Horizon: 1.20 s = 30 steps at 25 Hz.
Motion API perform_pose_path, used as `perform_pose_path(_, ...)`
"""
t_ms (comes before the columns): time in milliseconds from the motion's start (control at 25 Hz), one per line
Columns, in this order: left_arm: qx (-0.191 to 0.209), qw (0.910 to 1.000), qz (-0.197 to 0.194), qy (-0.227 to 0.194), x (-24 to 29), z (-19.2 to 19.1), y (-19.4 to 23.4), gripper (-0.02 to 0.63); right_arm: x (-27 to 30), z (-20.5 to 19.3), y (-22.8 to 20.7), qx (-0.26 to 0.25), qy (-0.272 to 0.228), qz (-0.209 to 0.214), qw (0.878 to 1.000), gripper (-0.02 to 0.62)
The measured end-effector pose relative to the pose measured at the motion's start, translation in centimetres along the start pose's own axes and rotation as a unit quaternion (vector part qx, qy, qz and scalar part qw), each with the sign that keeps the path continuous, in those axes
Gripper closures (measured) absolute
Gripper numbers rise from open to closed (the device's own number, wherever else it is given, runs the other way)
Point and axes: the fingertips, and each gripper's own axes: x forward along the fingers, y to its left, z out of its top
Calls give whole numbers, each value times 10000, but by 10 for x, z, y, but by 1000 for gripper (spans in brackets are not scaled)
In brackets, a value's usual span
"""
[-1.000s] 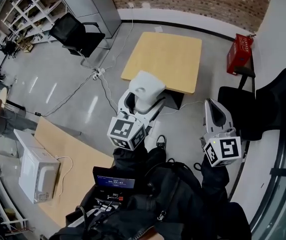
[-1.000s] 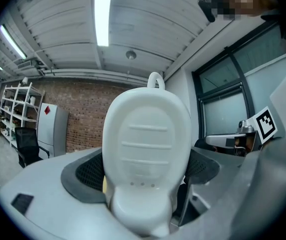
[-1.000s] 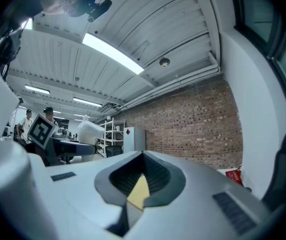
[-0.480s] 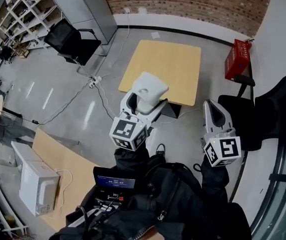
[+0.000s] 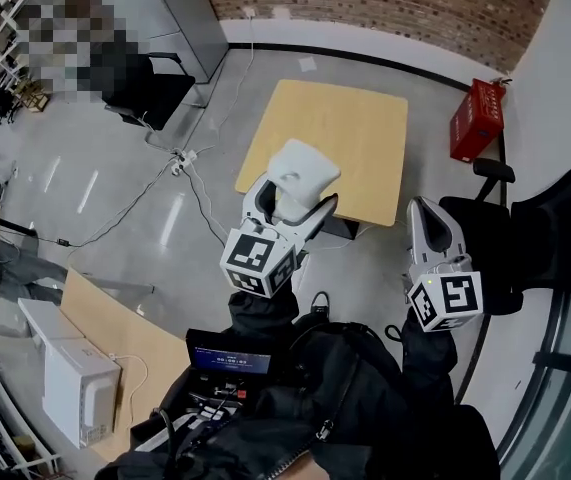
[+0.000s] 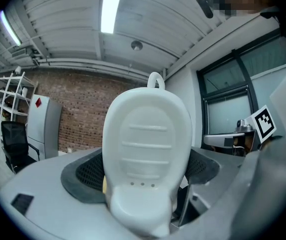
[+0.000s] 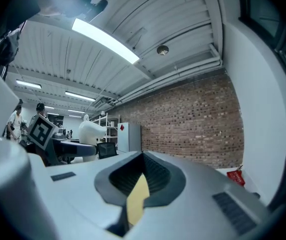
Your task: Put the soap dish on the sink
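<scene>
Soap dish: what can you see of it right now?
The soap dish is white, smooth plastic by its look, a rounded oblong with raised ribs and three small holes near one end. It stands on end, clamped between the left gripper's jaws, in mid-air above the floor. Nothing else touches it.

Two hand-held grippers: left hand-held gripper [image 5: 287, 200], right hand-held gripper [image 5: 424, 211]. One white soap dish [image 5: 303, 168]. Two wooden benches: far bench [image 5: 350, 128], near bench [image 5: 130, 330]. One microwave [image 5: 77, 388]. One red box [image 5: 475, 118]. Two black chairs: left chair [image 5: 155, 93], right chair [image 5: 485, 230].
</scene>
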Motion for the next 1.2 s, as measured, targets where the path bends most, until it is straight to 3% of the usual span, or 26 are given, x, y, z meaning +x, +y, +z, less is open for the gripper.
perform_pose_path(640, -162, 9990, -357, 204, 47, -15, 60, 137, 69, -9, 3, 74, 192, -266, 9994, 591)
perform_pose_path(1200, -109, 9998, 31, 162, 75, -8, 93, 137, 122, -2, -9, 25, 112, 217, 9997, 591)
